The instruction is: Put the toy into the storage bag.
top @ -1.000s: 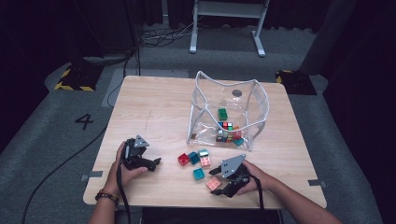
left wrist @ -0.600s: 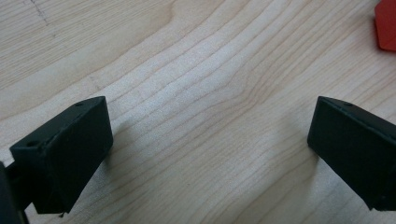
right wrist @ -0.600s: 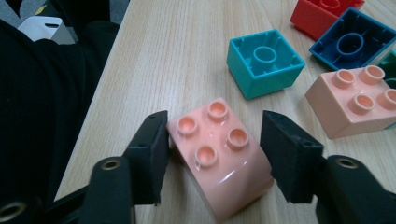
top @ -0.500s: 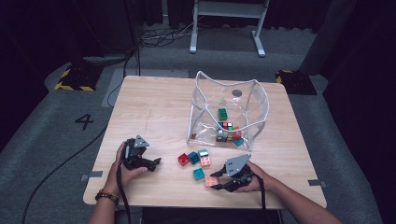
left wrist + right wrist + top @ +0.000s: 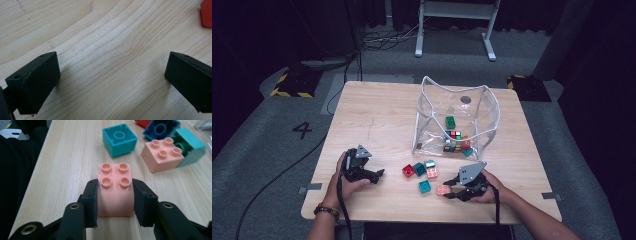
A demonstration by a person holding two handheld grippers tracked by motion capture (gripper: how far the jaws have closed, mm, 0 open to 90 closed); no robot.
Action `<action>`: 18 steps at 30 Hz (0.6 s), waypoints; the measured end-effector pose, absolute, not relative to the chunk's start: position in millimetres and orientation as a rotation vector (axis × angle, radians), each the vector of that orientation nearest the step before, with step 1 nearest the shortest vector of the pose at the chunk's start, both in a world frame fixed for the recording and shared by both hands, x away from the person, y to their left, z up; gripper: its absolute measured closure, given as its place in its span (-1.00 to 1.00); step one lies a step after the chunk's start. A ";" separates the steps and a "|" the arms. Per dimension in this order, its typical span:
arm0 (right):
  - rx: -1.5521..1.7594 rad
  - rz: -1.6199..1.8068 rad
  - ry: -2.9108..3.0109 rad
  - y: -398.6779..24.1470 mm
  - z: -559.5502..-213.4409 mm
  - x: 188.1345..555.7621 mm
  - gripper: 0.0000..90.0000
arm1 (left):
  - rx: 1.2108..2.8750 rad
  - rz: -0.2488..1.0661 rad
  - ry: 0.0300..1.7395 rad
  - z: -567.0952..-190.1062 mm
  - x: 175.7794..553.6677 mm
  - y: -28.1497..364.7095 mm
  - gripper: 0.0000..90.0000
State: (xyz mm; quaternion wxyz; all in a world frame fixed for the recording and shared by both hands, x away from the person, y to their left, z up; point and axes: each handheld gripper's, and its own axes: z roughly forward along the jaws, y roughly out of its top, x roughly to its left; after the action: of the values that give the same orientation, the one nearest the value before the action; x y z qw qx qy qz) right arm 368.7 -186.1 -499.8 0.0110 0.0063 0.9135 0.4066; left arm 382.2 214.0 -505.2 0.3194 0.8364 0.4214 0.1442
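Pink brick [image 5: 115,191] betw. right gripper [image 5: 115,203] pads (pinched)

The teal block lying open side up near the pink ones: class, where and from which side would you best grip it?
Grip the teal block across two opposite flat outer walls, coming down from above. It lies studs down with its hollow up, so the top gives only thin rims, while the upright sides are flat and parallel. It likely has free table around it, as the pink block did, which the right gripper clamps the same way.
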 end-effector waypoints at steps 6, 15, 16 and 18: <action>0.088 1.225 2.825 -202.4 -491.6 372.1 0.33 | 2.200 0.378 1.108 -505.2 382.2 214.0 -0.99; 0.212 1.242 2.745 -229.0 -469.0 377.9 0.33 | 2.200 0.379 1.108 -505.1 382.2 214.0 -0.99; 0.222 1.247 2.729 -232.6 -465.5 378.3 0.33 | 2.199 0.379 1.108 -505.2 382.2 214.0 -0.99; 0.251 1.270 2.695 -240.1 -458.0 379.7 0.33 | 2.199 0.379 1.108 -505.2 382.2 214.0 -0.99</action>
State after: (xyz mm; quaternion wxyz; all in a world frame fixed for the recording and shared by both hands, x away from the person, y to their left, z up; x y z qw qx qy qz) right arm 379.7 -240.1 -458.0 0.0759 0.0839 0.8988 0.4235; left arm 382.2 214.0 -505.2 0.3195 0.8364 0.4215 0.1441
